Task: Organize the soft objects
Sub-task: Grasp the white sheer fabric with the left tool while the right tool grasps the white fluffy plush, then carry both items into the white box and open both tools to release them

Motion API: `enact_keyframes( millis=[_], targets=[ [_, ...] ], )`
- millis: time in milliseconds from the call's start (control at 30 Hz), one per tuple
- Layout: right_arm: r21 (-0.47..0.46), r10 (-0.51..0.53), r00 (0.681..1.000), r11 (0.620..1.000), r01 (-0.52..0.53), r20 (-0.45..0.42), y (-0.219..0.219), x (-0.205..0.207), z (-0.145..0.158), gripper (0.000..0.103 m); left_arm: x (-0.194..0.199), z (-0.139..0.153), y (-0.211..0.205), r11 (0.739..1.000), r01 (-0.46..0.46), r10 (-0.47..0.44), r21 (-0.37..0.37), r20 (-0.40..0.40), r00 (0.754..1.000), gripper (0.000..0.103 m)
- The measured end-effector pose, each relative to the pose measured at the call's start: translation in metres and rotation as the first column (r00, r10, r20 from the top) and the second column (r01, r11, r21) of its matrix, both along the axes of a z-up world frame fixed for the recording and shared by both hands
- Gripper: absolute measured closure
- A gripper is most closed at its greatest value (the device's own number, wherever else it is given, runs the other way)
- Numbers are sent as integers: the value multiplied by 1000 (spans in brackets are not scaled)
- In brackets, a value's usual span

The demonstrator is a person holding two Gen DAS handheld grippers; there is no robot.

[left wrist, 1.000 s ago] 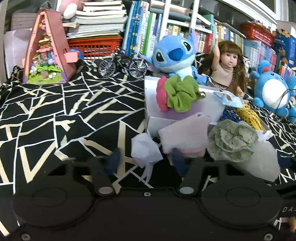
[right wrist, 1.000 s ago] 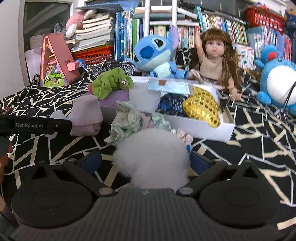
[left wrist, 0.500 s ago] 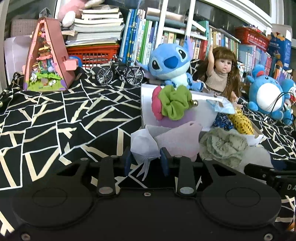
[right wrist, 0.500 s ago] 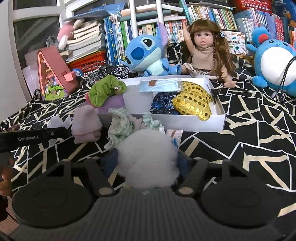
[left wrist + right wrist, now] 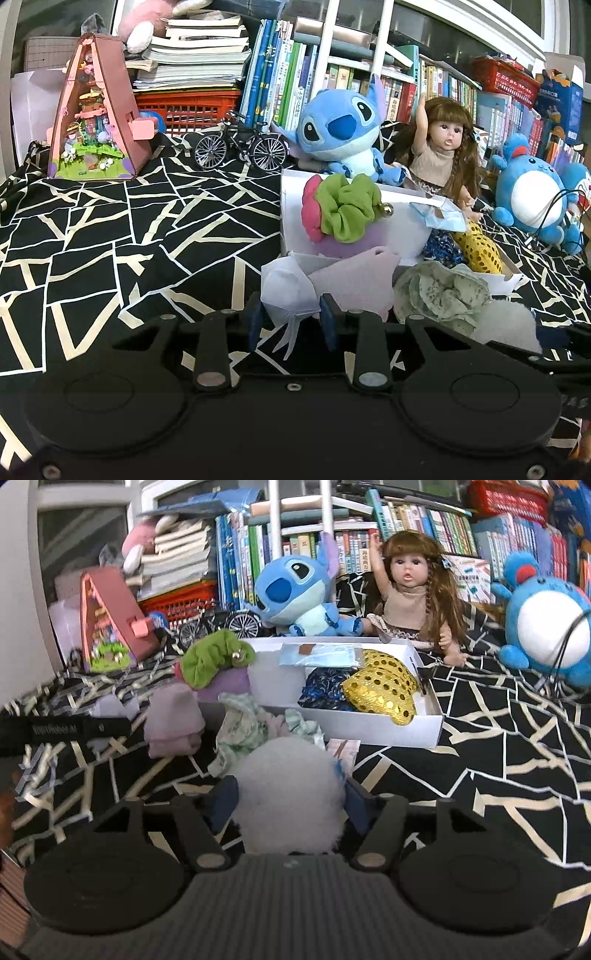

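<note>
The left gripper (image 5: 290, 321) has its jaws pinching a white pouch (image 5: 286, 291), and the right gripper (image 5: 288, 805) squeezes a white fluffy ball (image 5: 290, 779). Both sit just in front of the white box (image 5: 369, 731) on the tabletop. Lift each one gently (they squash easily) and carry it over the box wall. The pink cloth (image 5: 358, 280) and green floral scrunchie (image 5: 441, 295) lie in the way.
</note>
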State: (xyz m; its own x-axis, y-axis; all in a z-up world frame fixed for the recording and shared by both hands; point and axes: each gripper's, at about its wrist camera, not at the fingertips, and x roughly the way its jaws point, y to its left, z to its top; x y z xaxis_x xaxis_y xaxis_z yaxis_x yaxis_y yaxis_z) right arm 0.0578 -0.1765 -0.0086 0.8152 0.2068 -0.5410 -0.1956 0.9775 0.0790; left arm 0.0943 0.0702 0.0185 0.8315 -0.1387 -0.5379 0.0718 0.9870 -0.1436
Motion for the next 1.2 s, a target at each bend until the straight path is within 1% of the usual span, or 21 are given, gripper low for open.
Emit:
enact_keyframes(
  millis=[67, 233, 300, 367, 533, 567, 667, 733, 800, 867, 1000, 1167, 1200],
  targets=[
    [-31, 6, 1000, 999, -6, 9, 6, 1, -3, 26, 0, 0, 0, 1000, 1, -1, -1, -1, 1000, 72],
    [-58, 26, 999, 998, -27, -20, 16, 8, -10, 23, 0, -1, -2, 1000, 7, -7, 1, -3, 1000, 72],
    [-62, 32, 999, 998, -33, -26, 16, 6, -11, 23, 0, -2, -2, 1000, 9, -9, -2, -4, 1000, 72],
    [-50, 33, 999, 998, -34, -28, 13, 4, -11, 27, 0, -2, -3, 1000, 9, -9, -2, -4, 1000, 72],
    [-38, 31, 999, 999, -32, -30, 3, -4, -7, 28, 0, -2, -2, 1000, 9, -9, -2, -3, 1000, 72],
    [-46, 30, 999, 998, -31, -26, 2, -5, -6, 26, 0, -2, -2, 1000, 10, -10, -1, -3, 1000, 72],
    [-85, 25, 1000, 996, -25, -1, 0, -9, -5, 26, 0, -3, -3, 1000, 11, -11, 1, -6, 1000, 72],
    [-113, 25, 1000, 993, -23, 15, 0, -11, -5, 23, 0, -3, -3, 1000, 12, -12, 1, -6, 1000, 72],
    [-134, 31, 999, 991, -26, 36, 2, -13, -5, 17, 1, -3, -4, 1000, 15, -15, 3, -7, 1000, 72],
    [-159, 44, 997, 987, -35, 57, 6, -14, -5, 13, 1, -3, -5, 1000, 18, -18, 5, -8, 1000, 72],
    [-216, 69, 994, 975, -48, 89, 16, -12, -7, 11, 1, -3, -8, 1000, 24, -24, 9, -7, 1000, 72],
    [-237, 96, 994, 968, -79, 60, 21, -3, -13, 12, 2, -2, -8, 999, 30, -30, 12, -6, 1000, 72],
    [-233, 102, 994, 969, -87, 50, 20, -2, -13, 14, 2, -2, -8, 999, 31, -31, 12, -5, 1000, 72]
  ],
)
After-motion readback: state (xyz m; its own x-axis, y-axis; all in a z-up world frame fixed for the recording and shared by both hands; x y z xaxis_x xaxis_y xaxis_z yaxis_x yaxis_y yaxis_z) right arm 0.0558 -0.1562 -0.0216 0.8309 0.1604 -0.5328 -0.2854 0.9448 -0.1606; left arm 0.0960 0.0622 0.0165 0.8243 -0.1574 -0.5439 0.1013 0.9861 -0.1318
